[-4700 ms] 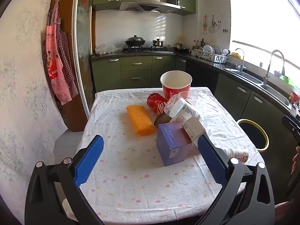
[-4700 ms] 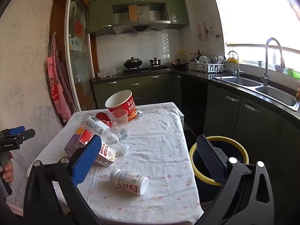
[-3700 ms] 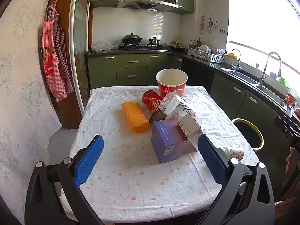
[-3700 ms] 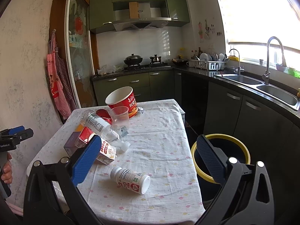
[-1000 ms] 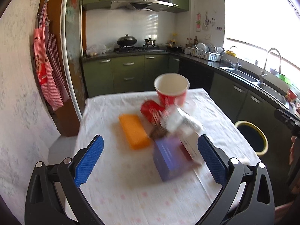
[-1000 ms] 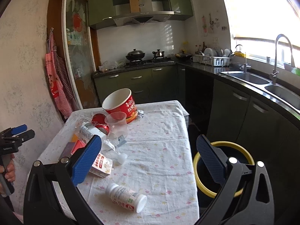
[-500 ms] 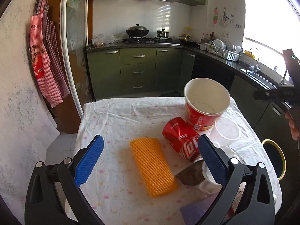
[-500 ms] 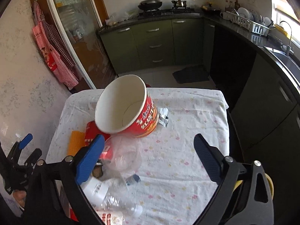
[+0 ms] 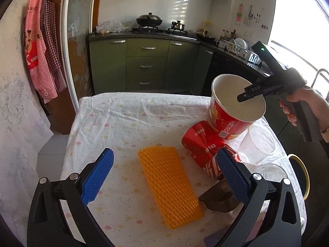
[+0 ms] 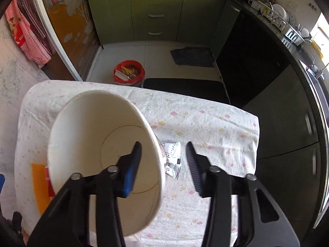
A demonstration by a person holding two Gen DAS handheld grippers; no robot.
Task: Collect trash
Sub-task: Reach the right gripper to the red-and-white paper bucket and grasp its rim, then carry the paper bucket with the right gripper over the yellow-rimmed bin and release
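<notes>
Right claw [image 10: 163, 164] was closing astride the rim of the red tub [image 9: 228, 121], one pad inside, one outside; contact not clear. Tub stood at the bench's [image 9: 127, 119] far right, leaning on a crushed can [image 9: 202, 146]. Left claw [image 9: 164, 178] gaped wide, empty, above an orange pack [image 9: 168, 185]. A brown scrap [image 9: 218, 199] sat half hidden behind its right finger.
</notes>
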